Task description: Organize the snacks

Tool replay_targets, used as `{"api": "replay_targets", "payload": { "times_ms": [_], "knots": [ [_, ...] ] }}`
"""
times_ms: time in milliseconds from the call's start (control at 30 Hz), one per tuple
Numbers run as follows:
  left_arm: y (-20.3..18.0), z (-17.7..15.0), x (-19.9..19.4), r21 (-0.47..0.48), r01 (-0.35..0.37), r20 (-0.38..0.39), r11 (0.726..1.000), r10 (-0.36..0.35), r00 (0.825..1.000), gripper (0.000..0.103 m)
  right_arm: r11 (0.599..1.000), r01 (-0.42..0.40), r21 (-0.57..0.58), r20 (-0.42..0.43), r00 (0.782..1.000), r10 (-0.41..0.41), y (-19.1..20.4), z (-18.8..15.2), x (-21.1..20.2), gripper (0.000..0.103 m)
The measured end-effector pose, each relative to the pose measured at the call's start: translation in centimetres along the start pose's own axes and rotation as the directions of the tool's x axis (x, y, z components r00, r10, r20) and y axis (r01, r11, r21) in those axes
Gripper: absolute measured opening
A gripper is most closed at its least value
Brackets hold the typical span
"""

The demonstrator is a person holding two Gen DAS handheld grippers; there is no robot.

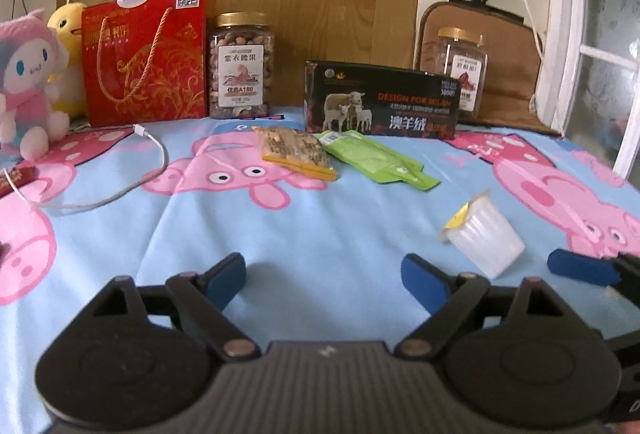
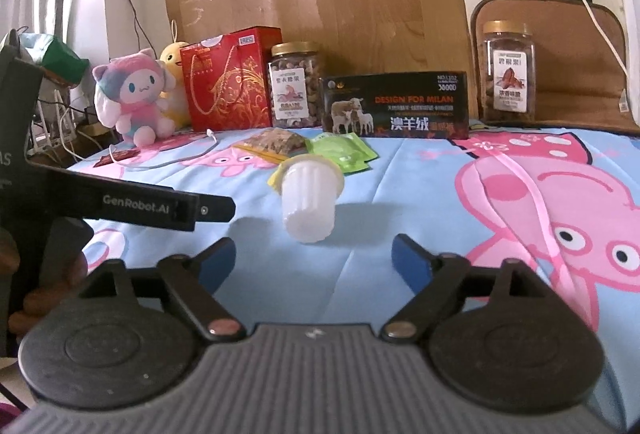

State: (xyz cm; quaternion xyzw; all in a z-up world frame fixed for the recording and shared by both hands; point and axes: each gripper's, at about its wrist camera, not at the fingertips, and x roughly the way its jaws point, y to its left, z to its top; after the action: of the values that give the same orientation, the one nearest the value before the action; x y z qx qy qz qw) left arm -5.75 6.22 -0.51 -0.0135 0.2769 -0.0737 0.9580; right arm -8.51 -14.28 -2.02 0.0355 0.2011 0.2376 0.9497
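Blue cotton bedsheet [image 1: 320, 234] printed with pink cartoon pigs covers the whole work surface. The left gripper [image 1: 324, 276] stands wide open over bare sheet with nothing between its blue pads. The right gripper [image 2: 314, 258] is likewise spread wide and holds nothing; the translucent white plastic jelly cup [image 2: 308, 202] with a yellow foil lid lies on its side just ahead of its fingertips, clear of both pads. In the left view the same cup sits to the right, between the left gripper's right finger and one blue pad of the right gripper.

Counted: one jelly cup, one clear packet of mixed nuts with a yellow edge [image 1: 296, 152], one green foil pouch [image 1: 376, 158] touching it, two gold-lidded clear jars of nuts [image 1: 242, 66] [image 2: 508, 74], one black cardboard box with sheep pictures [image 1: 380, 100], one red gift bag with rope handles [image 1: 146, 62], two plush toys, pink [image 1: 28, 86] and yellow.

The yellow toy is mostly hidden behind the pink one and the bag. The right jar is partly hidden by the black box in the left view. A small red packet [image 1: 16, 178] is cut off at the left edge, under a white cable [image 1: 120, 190].
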Motion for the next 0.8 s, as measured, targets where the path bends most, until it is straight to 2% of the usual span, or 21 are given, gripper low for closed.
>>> {"api": "replay_targets", "payload": {
  "times_ms": [300, 800],
  "knots": [
    [0.82, 0.15, 0.12, -0.037, 0.062, 0.008, 0.997, -0.062, 0.998, 0.097, 1.0, 0.006, 0.006, 0.012, 1.0, -0.006, 0.31, -0.09, 0.17, 0.093],
    [0.74, 0.18, 0.22, -0.039, 0.07, 0.006, 0.997, -0.07, 0.998, 0.099, 1.0, -0.011, 0.0, 0.012, 1.0, 0.011, 0.21, -0.05, 0.18, 0.093]
  ]
}}
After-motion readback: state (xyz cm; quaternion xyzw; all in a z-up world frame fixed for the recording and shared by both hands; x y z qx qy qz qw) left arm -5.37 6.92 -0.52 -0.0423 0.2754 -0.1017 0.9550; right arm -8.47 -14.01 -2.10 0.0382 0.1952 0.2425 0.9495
